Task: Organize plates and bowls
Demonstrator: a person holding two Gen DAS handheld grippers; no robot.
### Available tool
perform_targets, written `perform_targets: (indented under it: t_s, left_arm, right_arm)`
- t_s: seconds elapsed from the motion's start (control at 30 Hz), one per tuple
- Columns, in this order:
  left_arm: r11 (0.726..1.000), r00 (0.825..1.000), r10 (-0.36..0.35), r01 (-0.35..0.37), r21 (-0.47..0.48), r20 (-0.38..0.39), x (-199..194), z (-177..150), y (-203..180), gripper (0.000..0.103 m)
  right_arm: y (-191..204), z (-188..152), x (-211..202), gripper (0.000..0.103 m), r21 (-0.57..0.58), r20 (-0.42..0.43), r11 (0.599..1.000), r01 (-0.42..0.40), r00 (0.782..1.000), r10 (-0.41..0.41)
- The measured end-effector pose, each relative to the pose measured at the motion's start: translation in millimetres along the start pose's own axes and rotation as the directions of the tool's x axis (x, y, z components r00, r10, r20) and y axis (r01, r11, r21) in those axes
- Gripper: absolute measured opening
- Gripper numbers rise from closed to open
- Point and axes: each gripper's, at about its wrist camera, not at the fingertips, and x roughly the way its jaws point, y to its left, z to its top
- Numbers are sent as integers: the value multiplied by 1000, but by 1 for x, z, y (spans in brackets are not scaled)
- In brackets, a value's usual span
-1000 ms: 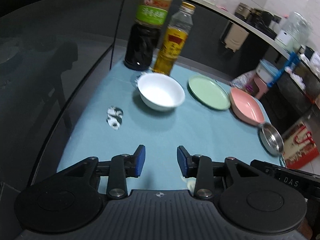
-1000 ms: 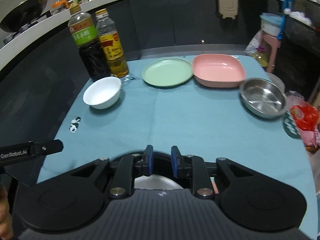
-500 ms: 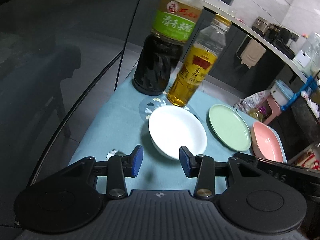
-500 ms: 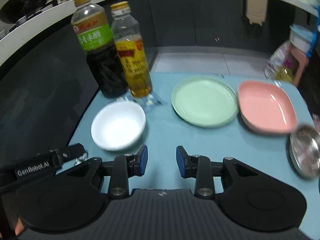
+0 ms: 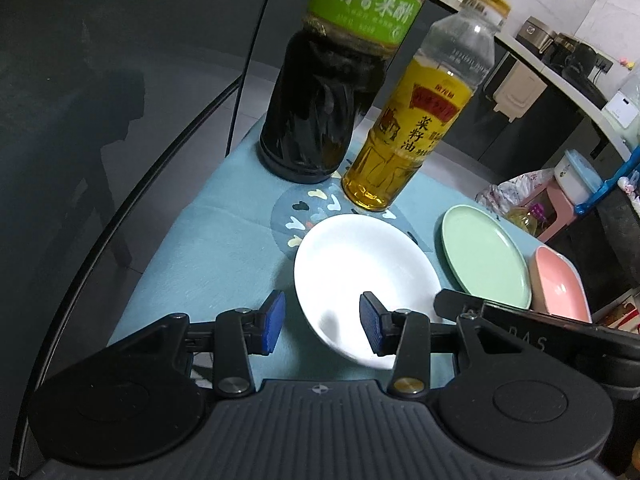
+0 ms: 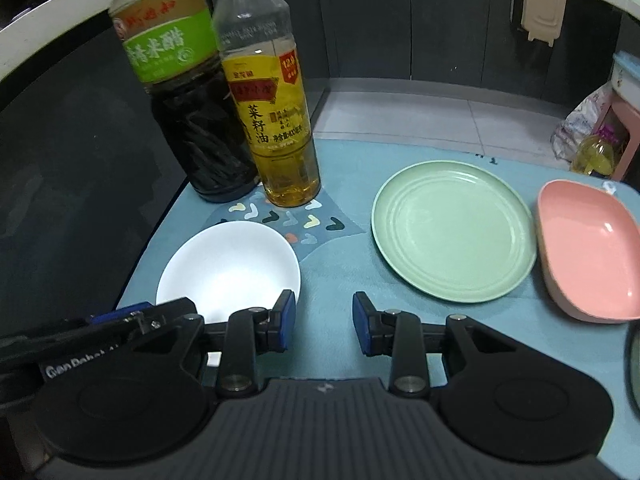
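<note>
A white bowl [image 5: 360, 264] stands on the teal cloth in front of two bottles. My left gripper [image 5: 322, 326] is open and straddles the bowl's near left rim, with one pad outside the bowl and one over its inside; neither pad presses on it. In the right wrist view my right gripper [image 6: 324, 324] is open over bare cloth, just right of the white bowl [image 6: 228, 264]. A green plate [image 6: 452, 232] and a pink dish [image 6: 588, 248] lie further right. The green plate [image 5: 484, 256] and the pink dish [image 5: 560, 288] also show in the left wrist view.
A dark vinegar bottle [image 5: 320, 120] with a green label and a yellow oil bottle [image 5: 416, 128] stand close behind the bowl. The table's left edge runs just left of the bowl, with dark floor beyond it. A pink stool [image 6: 616, 136] and bags sit at the far right.
Both grippers moved forward towards the white bowl and the bottles. Their jaws stand a little wider. The left gripper's jaws now straddle the bowl's rim. The steel bowl has left the right view.
</note>
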Motion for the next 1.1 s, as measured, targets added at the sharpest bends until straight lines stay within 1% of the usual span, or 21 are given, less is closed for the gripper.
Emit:
perform_targets:
  t_s: [0.13,0.17,0.2,0.23,0.27,0.3,0.37,0.47,0.57,0.73,0.87,0.97,1.1]
  left_arm:
    - [1000,1000,14,-14,5,-2,10,1,1,37]
    - [1000,1000,16,-16,11,-2,13,1,0,33]
    - [1000,1000,16,-16,20,-2,15,0,1,23]
    - [999,1000,15,-15,30,-8,17,-1,0,20]
    - [999,1000,24,-23,43,-12,18,-2,0,17]
    - [998,1000,29,-28,58,-5,19,-3,-2,15]
    - [995,999,42,-42,93,-2,17,-6,-6,14]
    - [992,999,38,-39,116,8,7,-11,-10,14]
    - [993,1000,6,-8,119,17,-11,-14,-17,15]
    - [984,998,-54,48,174,30,-49,-29,-41,15]
    - [971,994,-107,102,216,10,-79,-51,-59,15]
    - [959,992,-126,122,256,0,-97,-73,-71,15]
    - [950,989,-144,145,277,-24,-115,-97,-82,15]
  right_arm:
    - [0,4,11,34,3,-12,1000,-24,1000,24]
    - [2,4,15,34,-4,-16,1000,-25,1000,25]
    - [3,4,18,34,-13,-21,1000,-25,999,25]
    - [5,3,21,34,-20,-28,999,-26,999,25]
    - [7,3,25,30,-26,-39,999,-28,999,27]
    - [9,2,28,21,-30,-50,999,-38,998,37]
    - [12,0,34,11,-38,-72,997,-64,996,61]
    - [16,-2,28,11,-59,-58,997,-43,998,39]
    - [13,-2,10,11,-48,-50,997,-59,997,57]
    - [2,-13,-33,11,-34,-24,998,-48,999,47]
    - [-13,-35,-71,11,4,-13,1000,-19,1000,19]
    - [-23,-55,-96,12,34,-4,999,-11,1000,11]
    - [-32,-88,-129,13,55,15,998,-4,1000,3]
